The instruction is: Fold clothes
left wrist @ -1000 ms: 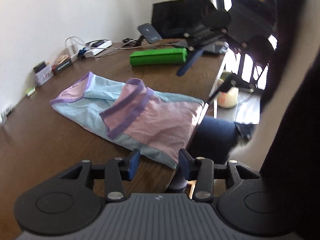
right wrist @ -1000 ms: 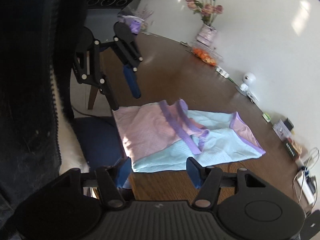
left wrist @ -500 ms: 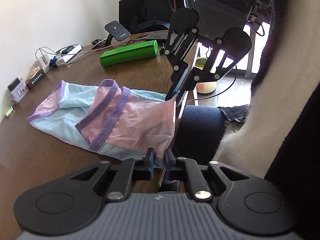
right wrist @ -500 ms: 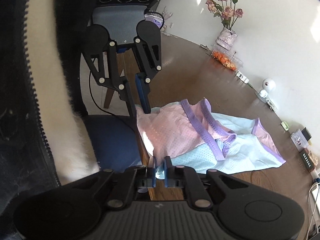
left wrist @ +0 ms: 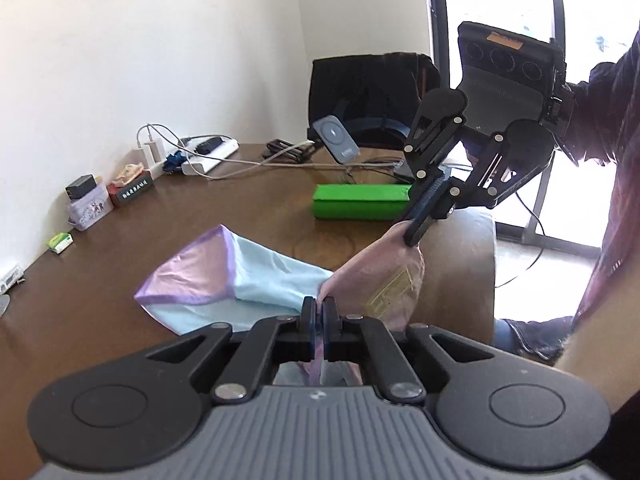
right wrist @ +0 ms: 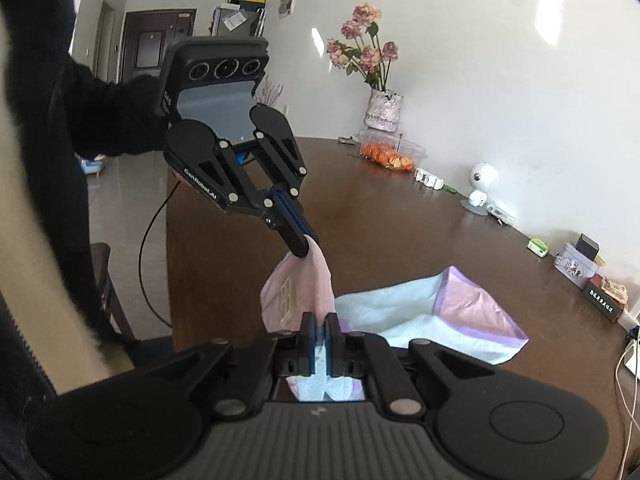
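Garment (left wrist: 256,280) thin, soft, light; sags between both tongs.
Left tongs (left wrist: 319,310) and right tongs (right wrist: 319,326) each pinch a near hem corner; far end drapes on table (left wrist: 100,312) ahead; pinching corners suits it.

Readable text, your two views. One legible item: "GenRobot.AI" in white letters on the black linkage arm of the left gripper (right wrist: 305,249), seen from your right wrist. On the dark box (left wrist: 133,189) by the wall edge of the table (left wrist: 256,216) you get a line of white characters, too small to read; same box in the right wrist view, same result. The pink garment (left wrist: 384,280) carries a yellow printed block, not legible. Tin (left wrist: 89,208) beside the box: pictures only, no readable words.
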`<state>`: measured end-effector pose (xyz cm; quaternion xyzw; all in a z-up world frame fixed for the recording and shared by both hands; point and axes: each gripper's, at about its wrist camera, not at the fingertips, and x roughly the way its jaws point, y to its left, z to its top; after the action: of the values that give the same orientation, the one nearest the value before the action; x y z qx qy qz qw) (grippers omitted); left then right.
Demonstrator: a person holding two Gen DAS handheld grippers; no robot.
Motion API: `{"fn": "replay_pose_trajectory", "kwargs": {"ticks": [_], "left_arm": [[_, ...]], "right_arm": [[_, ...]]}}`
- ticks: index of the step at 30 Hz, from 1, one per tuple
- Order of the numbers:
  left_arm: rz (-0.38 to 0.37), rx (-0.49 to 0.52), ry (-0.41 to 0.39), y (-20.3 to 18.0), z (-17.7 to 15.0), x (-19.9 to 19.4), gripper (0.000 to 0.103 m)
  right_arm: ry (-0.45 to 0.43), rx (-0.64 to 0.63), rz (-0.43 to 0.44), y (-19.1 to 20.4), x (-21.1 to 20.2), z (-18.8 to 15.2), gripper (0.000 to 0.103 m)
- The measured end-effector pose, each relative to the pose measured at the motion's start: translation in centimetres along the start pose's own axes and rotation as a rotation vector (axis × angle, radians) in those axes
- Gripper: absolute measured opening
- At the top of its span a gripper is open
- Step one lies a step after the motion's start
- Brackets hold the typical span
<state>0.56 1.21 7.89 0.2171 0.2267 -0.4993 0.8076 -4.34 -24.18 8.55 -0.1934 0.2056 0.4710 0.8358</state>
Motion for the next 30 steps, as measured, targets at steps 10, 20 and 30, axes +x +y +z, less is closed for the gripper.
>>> {"fn": "replay_pose_trajectory", "kwargs": {"ticks": [10,20,30], "left_arm": [[0.025,-0.254,0.005,8.6,-1.2,7.2,0.003],[0.179,-0.418,0.037,8.0,-1.8,4.7,0.041],[0.085,-0.395,0.120,3.5,-3.1,8.1,0.049]], "right_arm": [[0.175,0.037,-0.072,-9.7,9.3,-0.1,0.004],[0.198,0.100,-0.244,-9.5,7.6,0.7,0.036],[0.159,0.530,-0.199,-6.6,8.0,-3.5,0.016]]}}
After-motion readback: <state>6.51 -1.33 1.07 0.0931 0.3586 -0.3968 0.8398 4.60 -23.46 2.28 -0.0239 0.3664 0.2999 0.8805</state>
